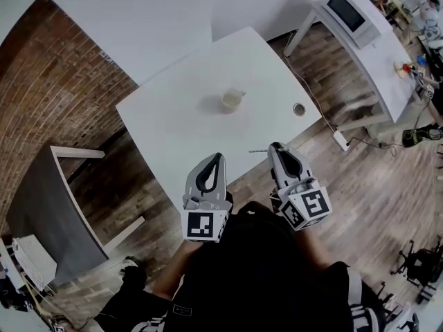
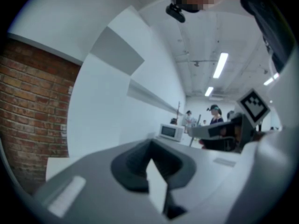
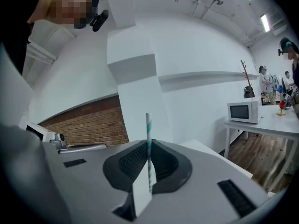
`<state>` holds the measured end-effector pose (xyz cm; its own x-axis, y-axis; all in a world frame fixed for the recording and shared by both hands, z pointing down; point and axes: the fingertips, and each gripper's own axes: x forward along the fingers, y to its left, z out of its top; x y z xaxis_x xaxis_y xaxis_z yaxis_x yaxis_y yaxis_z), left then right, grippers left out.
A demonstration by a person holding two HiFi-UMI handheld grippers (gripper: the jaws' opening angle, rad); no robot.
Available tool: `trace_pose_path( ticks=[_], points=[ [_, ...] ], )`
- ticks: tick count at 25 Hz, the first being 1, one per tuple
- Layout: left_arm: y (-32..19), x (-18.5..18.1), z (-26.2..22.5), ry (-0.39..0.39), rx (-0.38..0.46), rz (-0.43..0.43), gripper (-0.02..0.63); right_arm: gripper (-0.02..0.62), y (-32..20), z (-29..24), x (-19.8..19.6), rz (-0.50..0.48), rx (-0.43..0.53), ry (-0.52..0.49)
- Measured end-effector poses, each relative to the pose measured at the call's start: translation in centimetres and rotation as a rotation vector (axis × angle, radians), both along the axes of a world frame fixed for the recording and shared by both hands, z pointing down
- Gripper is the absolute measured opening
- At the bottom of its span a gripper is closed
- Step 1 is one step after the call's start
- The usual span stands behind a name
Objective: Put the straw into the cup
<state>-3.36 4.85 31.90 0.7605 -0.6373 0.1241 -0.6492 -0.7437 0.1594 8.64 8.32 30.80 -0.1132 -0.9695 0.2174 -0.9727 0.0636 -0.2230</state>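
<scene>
A clear cup (image 1: 232, 99) holding a little pale liquid stands near the middle of the white table (image 1: 173, 130). My right gripper (image 1: 275, 146) hovers over the table's near edge, shut on a teal-and-white striped paper straw (image 1: 257, 151) that pokes out to the left. In the right gripper view the straw (image 3: 148, 143) rises upright out of the closed jaws of the right gripper (image 3: 148, 171). Beside it, the left gripper (image 1: 219, 158) is shut with nothing in it. The left gripper view shows the left gripper (image 2: 150, 160) aimed up at the wall, away from the cup.
A small round metal-rimmed object (image 1: 299, 108) lies near the table's right edge. A microwave (image 1: 346, 9) sits on a white side table at the far right. A grey bench (image 1: 41, 206) stands left by the brick wall (image 1: 55, 68). Several people stand far off.
</scene>
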Motion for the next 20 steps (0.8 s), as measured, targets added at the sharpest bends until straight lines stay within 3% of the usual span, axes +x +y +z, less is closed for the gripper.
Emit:
trace_pose_path(
  ticks=[9,14,20],
  points=[
    [-5.5,0.8,0.9,0.007,-0.028,-0.07,0.005,0.025,-7.3,0.6,0.9,-0.066,-0.014,0.001],
    [-7.8,2.3,2.1,-0.036,-0.02,-0.137,0.005,0.025,-10.8,2.0,2.5,-0.137,-0.027,-0.017],
    [-9.7,4.4,4.6,-0.082,-0.084,-0.224,0.005,0.025,-14.8,4.5,4.0,-0.236,-0.065,-0.046]
  ],
)
